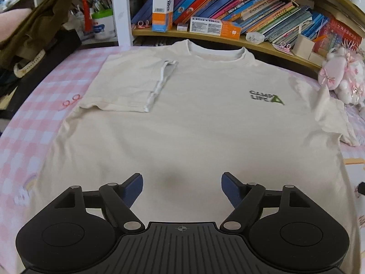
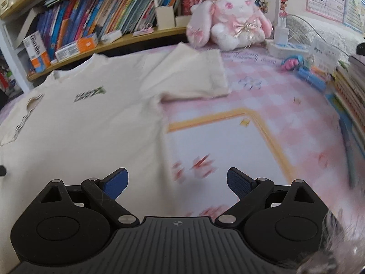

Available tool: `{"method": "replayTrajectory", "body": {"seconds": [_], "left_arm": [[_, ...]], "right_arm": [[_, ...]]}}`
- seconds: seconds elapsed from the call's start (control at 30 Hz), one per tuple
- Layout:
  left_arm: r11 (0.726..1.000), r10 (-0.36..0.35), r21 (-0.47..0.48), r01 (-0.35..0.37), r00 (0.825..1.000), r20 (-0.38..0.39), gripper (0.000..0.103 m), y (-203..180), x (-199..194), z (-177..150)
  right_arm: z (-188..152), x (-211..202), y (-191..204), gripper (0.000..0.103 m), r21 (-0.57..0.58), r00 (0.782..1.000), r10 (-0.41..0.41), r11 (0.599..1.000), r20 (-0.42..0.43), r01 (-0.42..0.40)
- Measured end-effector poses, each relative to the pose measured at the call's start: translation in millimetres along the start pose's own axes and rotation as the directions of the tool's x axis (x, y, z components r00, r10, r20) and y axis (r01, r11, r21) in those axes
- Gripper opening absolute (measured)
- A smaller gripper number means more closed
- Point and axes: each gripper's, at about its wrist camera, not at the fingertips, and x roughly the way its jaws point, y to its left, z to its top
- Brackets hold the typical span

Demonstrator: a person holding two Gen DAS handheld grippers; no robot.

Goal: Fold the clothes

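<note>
So I've got the cream t-shirt [image 1: 182,123] laid out flat, front side up, on my pink checked bedspread [image 1: 29,123], collar pointing toward the bookshelf [image 1: 228,6]. The sleeve on my left side [image 1: 127,84] is folded in over the chest, its white hem showing. The other sleeve [image 2: 200,75] lies spread out on the bedspread, reaching toward the pink plush bunny [image 2: 230,20]. The little green logo [image 1: 267,97] sits on the chest, uncovered.

My left gripper [image 1: 182,188] hangs over the lower part of the shirt with the jaws spread wide, nothing between the blue pads [image 1: 134,189]. My right gripper [image 2: 177,182] is open too and empty, hovering right over the shirt's side edge, one finger above the fabric and the other above the bedspread. The right view is pretty blurry.
</note>
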Motion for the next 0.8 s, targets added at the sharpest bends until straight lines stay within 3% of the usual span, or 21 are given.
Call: {"method": "replayTrajectory", "body": {"seconds": [0.27,0.6,0.8], "left_arm": [[0.999,0.05,-0.017,-0.05,0.998,-0.037,0.078,-45,-9,-18],[0.994,0.098,-0.042,-0.101,0.992,-0.076,0.079,-63,-10,-28],[0.991,0.133,0.006,-0.133,0.986,-0.097,0.08,-69,-7,-34]], "right_arm": [[26,21,-51,0.094,-0.018,0.998,0.063,0.998,-0.006,-0.064],[47,46,-80,0.093,-0.033,0.994,0.106,0.994,-0.027,-0.107],[59,61,-88,0.077,0.004,0.99,0.134,0.991,-0.035,-0.134]]}}
